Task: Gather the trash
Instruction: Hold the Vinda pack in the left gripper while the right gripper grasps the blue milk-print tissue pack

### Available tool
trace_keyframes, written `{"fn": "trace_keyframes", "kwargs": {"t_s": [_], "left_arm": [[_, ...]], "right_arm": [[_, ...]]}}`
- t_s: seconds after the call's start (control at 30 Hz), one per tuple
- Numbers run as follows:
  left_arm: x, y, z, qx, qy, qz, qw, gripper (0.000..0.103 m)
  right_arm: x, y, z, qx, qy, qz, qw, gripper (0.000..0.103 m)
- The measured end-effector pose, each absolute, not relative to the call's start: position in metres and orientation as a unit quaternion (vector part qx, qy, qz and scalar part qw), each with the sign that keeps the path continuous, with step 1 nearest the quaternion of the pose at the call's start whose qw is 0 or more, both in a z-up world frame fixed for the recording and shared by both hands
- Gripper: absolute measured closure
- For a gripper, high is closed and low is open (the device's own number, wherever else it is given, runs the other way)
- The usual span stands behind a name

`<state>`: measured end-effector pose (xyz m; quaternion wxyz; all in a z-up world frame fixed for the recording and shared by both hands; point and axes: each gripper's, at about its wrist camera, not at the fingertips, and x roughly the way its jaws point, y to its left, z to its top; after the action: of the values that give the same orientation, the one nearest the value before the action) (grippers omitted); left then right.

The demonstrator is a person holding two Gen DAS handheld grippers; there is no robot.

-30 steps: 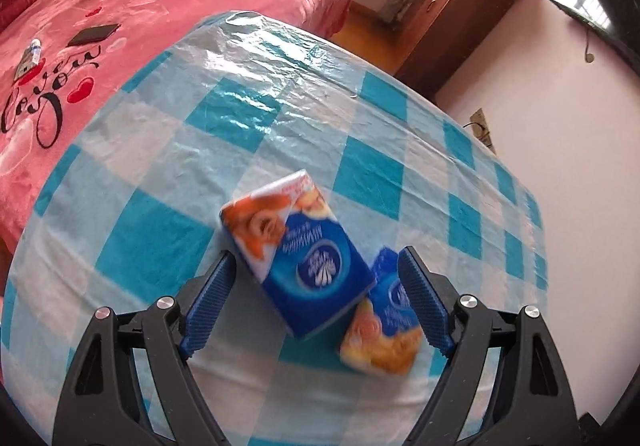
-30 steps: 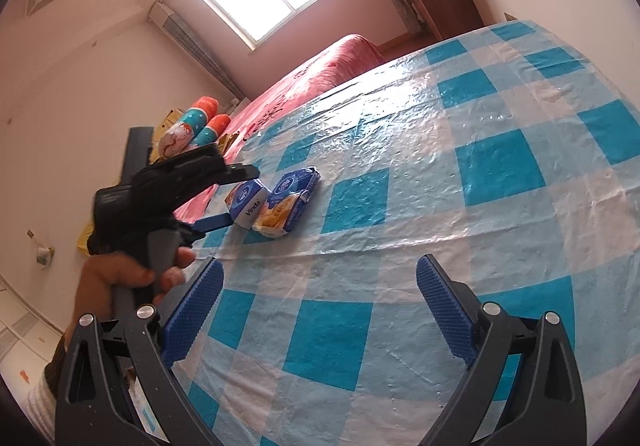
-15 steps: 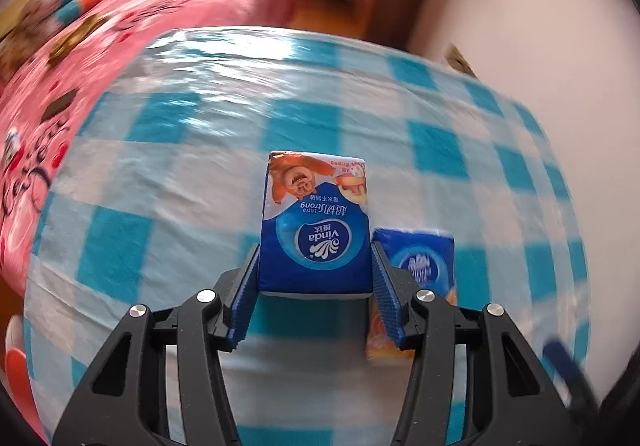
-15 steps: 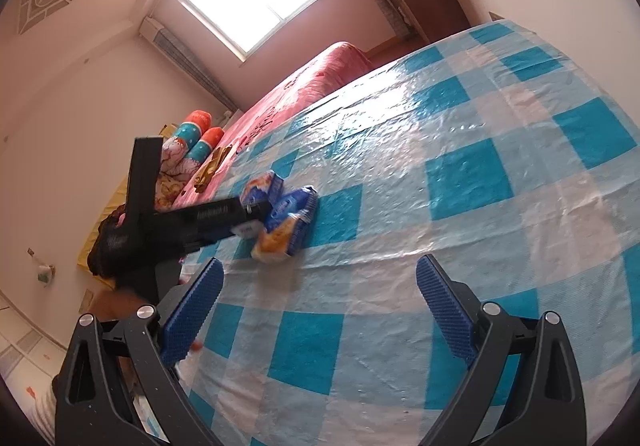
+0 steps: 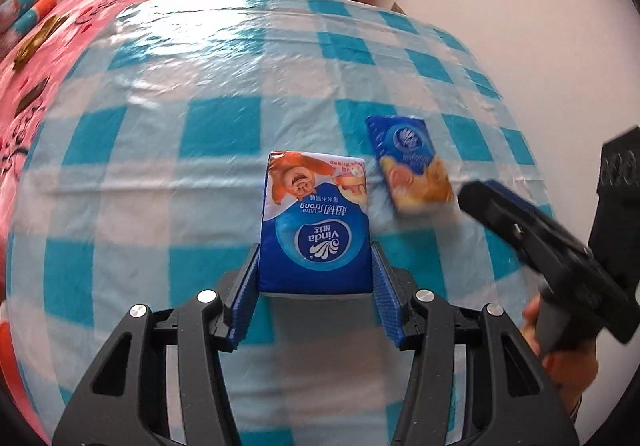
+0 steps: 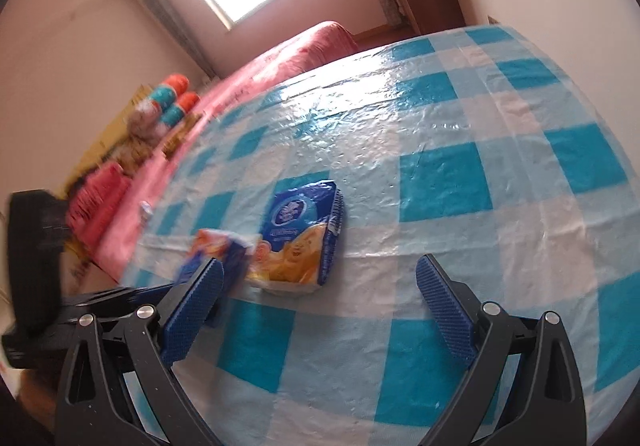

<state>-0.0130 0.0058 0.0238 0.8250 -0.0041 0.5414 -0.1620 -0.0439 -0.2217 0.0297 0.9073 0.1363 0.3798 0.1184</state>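
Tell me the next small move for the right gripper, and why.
Probably ease the open right gripper forward over the second tissue pack lying flat on the checked tablecloth; the left gripper already clamps the other tissue pack.

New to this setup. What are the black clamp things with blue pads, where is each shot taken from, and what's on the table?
There is no robot here. A person holds a handheld two-finger tool in each hand, and each tool carries a fisheye camera looking forward along its fingers.

The left wrist view shows the left tool shut on a blue Vinda tissue pack, one pad pressed to each side of it. A second tissue pack lies flat on the blue checked tablecloth just beyond and to the right. The right tool enters at that picture's right edge, a hand on its handle.

The right wrist view shows the right tool open and holding nothing, aimed toward the second pack. A pink bed stands beside the table.
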Motion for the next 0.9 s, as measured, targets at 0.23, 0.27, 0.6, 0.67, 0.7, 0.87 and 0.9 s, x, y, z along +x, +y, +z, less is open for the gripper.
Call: {"fn": "trace_keyframes", "kwargs": {"t_s": [0.23,0.27,0.6,0.67,0.7,0.87,0.9], "left_arm": [[-0.017,0.017,0.023,-0.005,0.534,-0.158,0.831,0.044],[-0.016,0.015,0.022,0.004,0.532,-0.155,0.832,0.038],[-0.010,0.004,0.018,0.056,0.506,-0.144,0.849,0.040],[-0.011,0.005,0.019,0.055,0.501,-0.142,0.852,0.049],[-0.011,0.006,0.019,0.050,0.501,-0.142,0.852,0.050],[-0.015,0.014,0.020,0.029,0.496,-0.154,0.854,0.050],[-0.016,0.015,0.020,0.026,0.497,-0.156,0.853,0.050]], "right_arm": [[-0.029,-0.195,0.028,0.069,0.389,0.109,0.912,0.026],[-0.027,-0.192,0.027,0.062,0.392,0.109,0.911,0.026],[-0.019,-0.170,0.024,-0.004,0.403,0.083,0.911,0.025],[-0.018,-0.166,0.024,-0.017,0.405,0.079,0.911,0.025],[-0.017,-0.163,0.023,-0.026,0.406,0.075,0.910,0.025],[-0.017,-0.152,0.020,-0.063,0.410,0.065,0.907,0.026],[-0.017,-0.151,0.020,-0.067,0.410,0.065,0.907,0.027]]}}
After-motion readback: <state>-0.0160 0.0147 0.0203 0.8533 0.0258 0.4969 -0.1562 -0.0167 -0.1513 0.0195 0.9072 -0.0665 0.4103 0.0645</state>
